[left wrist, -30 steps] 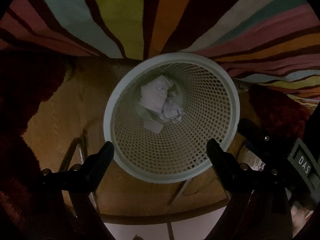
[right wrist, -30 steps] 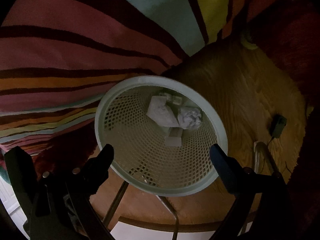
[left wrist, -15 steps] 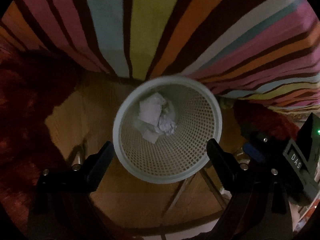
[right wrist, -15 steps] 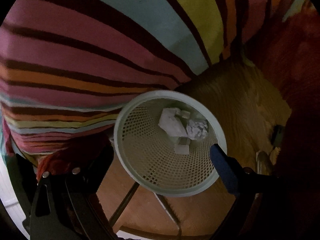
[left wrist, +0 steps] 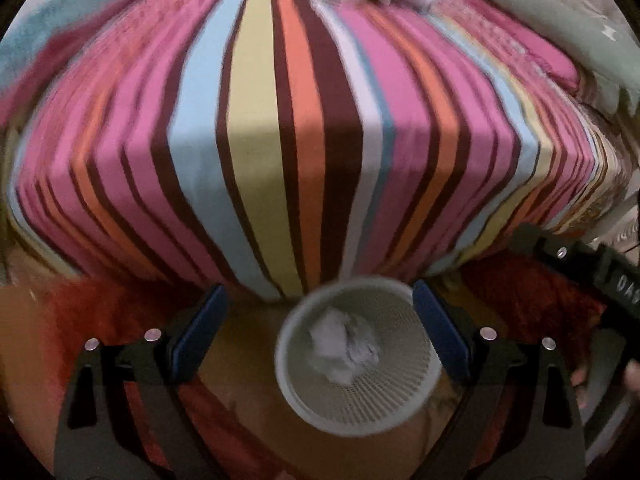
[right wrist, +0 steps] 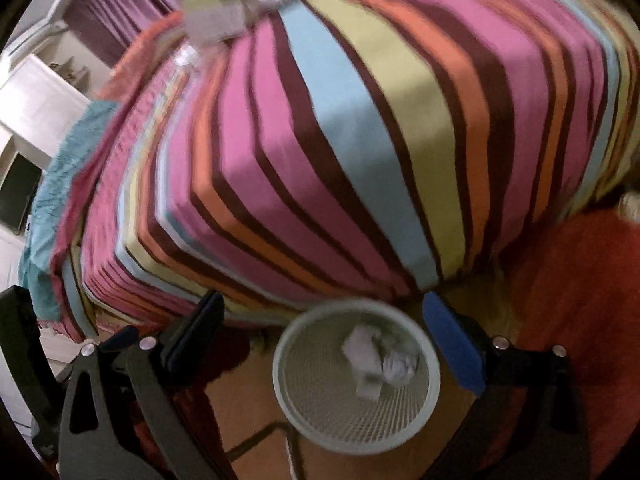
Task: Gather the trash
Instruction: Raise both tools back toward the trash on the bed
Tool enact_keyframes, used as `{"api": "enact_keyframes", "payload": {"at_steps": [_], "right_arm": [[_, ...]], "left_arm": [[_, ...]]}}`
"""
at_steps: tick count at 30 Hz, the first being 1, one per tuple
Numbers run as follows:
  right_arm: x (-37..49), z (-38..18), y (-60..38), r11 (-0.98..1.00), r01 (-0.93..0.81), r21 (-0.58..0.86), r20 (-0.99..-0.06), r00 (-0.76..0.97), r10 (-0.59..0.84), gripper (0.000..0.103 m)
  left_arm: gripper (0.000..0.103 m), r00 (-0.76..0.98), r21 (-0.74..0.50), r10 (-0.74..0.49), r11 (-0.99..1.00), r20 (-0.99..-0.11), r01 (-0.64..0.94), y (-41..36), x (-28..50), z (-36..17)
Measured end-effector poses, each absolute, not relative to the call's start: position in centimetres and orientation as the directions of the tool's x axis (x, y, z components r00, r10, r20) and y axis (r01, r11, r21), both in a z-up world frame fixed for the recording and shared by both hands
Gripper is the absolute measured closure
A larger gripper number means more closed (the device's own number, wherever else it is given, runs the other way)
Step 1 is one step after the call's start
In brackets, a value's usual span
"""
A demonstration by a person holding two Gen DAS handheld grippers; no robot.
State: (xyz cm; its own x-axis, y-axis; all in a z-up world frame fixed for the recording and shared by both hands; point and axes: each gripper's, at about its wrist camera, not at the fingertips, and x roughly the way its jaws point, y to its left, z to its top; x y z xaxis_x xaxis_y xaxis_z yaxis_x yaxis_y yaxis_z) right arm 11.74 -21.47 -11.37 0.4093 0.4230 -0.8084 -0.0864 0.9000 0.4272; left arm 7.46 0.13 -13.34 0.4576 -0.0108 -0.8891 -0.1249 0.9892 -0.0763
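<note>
**Both tongs empty above the basket, more litter waiting on the bed**

The left gripper (left wrist: 316,332) is standing with its blue-padded jaws wide apart and nothing between them. The right gripper (right wrist: 322,340) is likewise gaping; its jaws have just been opening further, and nothing is sitting between them either.

The round pale-green plastic mesh wastebasket (left wrist: 404,412) is standing upright on the wooden floor (left wrist: 248,408), just beside the foot of the bed with the striped multicoloured cover (left wrist: 260,152), its mouth facing straight up. Crumpled white paper (left wrist: 344,350) is lying at its bottom. In the right wrist view, blurred pale scraps (right wrist: 216,20) are resting on the far part of the bed, well apart from the basket; they are probably the next trash. They are too smeared to give a long axis or heading, and the wads in the basket are roughly round, with none to speak of.

Judging the risks: the views are blurring, so a hurried reach could close on bedcover instead of scrap. Light paper could slip from wide pads, or miss the basket's mouth if released off-centre. A low-swinging gripper could tip the light basket.
</note>
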Motion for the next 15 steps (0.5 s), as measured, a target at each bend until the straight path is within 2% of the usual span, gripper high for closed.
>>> {"api": "enact_keyframes", "payload": {"at_steps": [15], "right_arm": [[14.0, -4.6, -20.7, 0.906, -0.243, 0.346, -0.634, 0.651, 0.417, 0.008]], "left_arm": [[0.012, 0.618, -0.08, 0.02, 0.988, -0.786, -0.134, 1.8, 10.4, -7.1]]}}
